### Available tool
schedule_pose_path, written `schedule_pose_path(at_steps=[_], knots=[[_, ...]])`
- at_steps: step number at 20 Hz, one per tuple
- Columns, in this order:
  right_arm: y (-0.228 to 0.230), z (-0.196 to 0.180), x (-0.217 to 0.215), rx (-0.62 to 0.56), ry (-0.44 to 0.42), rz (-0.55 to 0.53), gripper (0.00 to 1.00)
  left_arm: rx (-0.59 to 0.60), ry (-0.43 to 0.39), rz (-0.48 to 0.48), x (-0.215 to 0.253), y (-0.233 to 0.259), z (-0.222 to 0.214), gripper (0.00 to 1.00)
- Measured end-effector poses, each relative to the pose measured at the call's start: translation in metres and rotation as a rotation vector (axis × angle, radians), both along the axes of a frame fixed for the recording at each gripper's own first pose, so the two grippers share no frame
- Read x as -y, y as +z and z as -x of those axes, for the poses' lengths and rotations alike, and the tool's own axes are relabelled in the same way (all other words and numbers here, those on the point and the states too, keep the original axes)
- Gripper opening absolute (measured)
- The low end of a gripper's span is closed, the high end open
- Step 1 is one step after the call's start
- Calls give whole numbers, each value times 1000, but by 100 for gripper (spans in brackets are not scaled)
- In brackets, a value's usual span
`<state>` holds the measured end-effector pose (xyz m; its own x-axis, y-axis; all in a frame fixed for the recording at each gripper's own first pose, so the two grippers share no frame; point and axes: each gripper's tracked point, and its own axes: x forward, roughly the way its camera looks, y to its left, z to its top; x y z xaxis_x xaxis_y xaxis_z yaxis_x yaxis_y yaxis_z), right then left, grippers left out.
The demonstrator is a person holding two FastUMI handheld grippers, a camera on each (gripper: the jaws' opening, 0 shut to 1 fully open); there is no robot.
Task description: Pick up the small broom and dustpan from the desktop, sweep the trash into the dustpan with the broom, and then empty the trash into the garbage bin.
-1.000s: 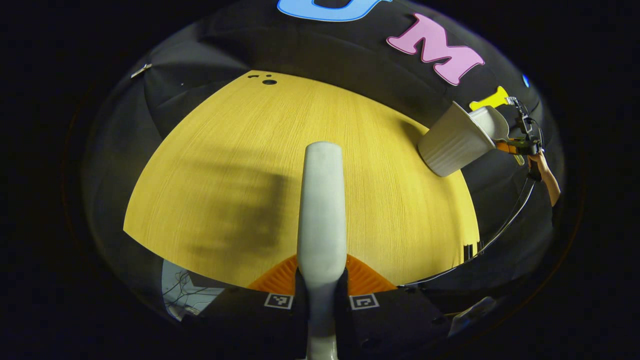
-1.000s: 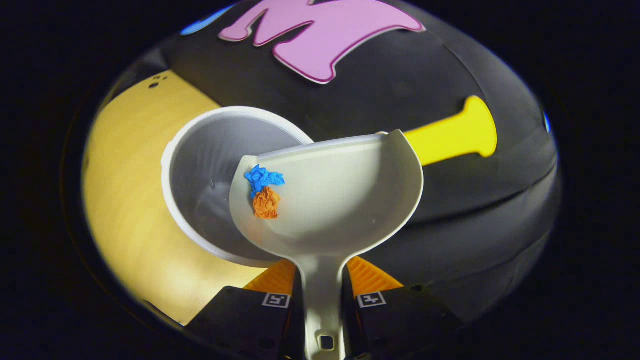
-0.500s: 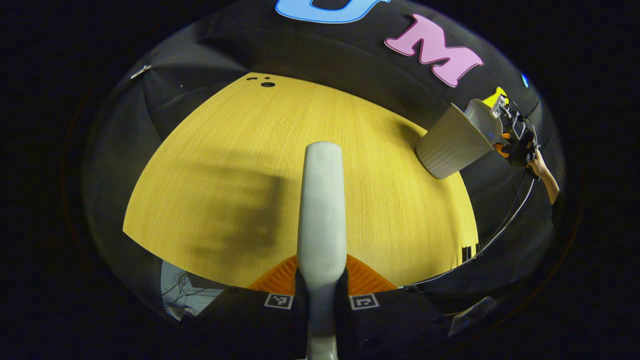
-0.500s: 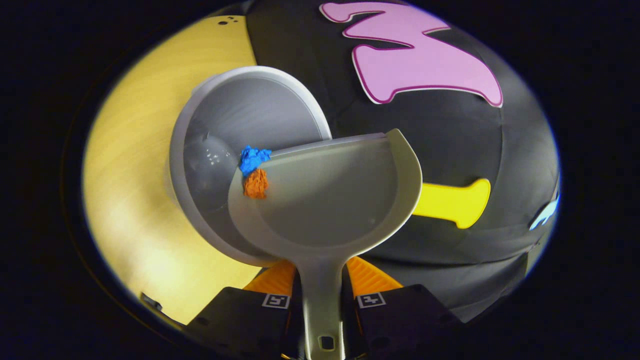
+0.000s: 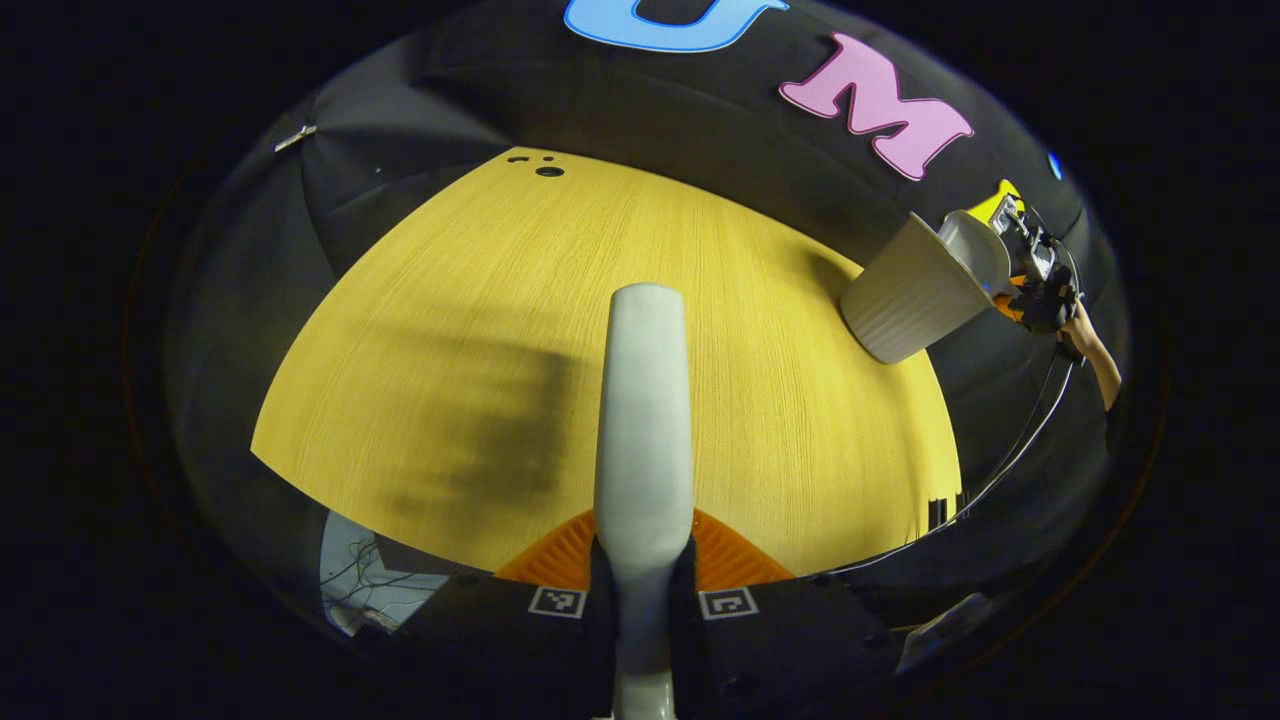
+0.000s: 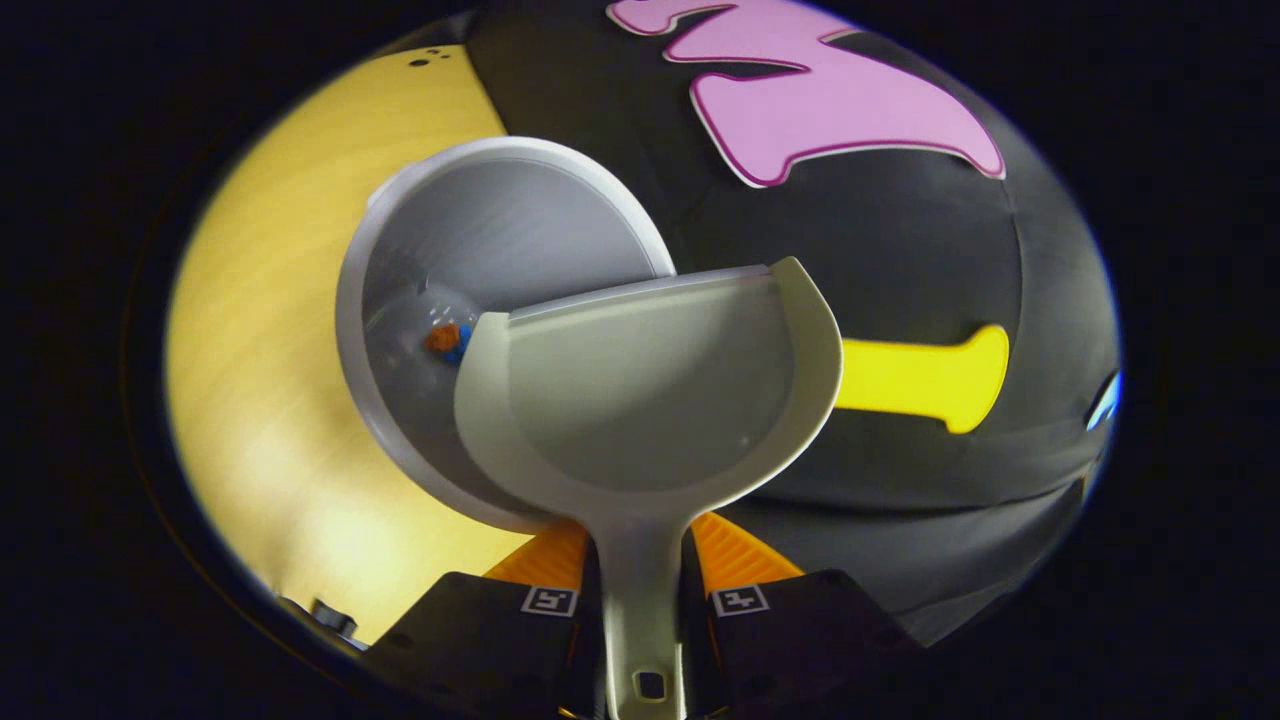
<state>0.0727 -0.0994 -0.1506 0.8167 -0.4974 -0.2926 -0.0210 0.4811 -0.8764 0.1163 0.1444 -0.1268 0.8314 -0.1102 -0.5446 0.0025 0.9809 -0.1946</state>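
Note:
My right gripper [image 6: 641,580] is shut on the handle of the pale dustpan [image 6: 650,390], which hangs tilted over the rim of the white garbage bin [image 6: 480,230]. The pan's scoop is bare. The orange and blue crumpled trash [image 6: 446,340] lies at the bottom of the bin. My left gripper [image 5: 641,570] is shut on the small broom's pale handle [image 5: 645,400], held out over the yellow desktop [image 5: 480,330]. In the left gripper view the ribbed bin [image 5: 905,295] stands at the desk's far right, with the dustpan [image 5: 975,245] and the right gripper [image 5: 1035,285] above it.
A person's forearm [image 5: 1095,365] and a trailing cable [image 5: 1000,465] show beyond the desk's right edge. Small dark holes [image 5: 545,168] mark the desktop's far corner. The broom's blurred shadow [image 5: 480,420] lies on the desk. The booth wall rises close behind the bin.
The dustpan tipped further over the bin, and the blue and orange trash slid off its left edge and dropped into the bin. The left gripper and broom barely moved.

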Motion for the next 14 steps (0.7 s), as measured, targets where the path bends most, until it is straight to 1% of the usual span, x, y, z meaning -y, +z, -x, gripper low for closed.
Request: schedule_pose_path(at_steps=[1,2,3,7,8,10,12,14], knots=[[0,1,-2,18,-8,-61,34,1,4,2,-1,1,1,27],[1,-2,-5,42,-12,-116,37,3,9,3,-3,1,1,27],[3,-4,-8,66,-11,-165,34,3,15,2,-4,0,1,27],[6,-5,-15,156,-22,-354,34,19,33,-6,-11,5,5,27],[11,-6,-17,193,-20,-403,34,30,37,-6,-13,8,6,25],[22,-5,-23,266,-16,-478,34,48,34,-2,-13,11,8,27],[26,-5,-31,299,0,-554,34,60,30,-17,-15,12,12,27],[29,-5,-44,323,17,-641,34,63,14,-10,-13,12,16,27]])
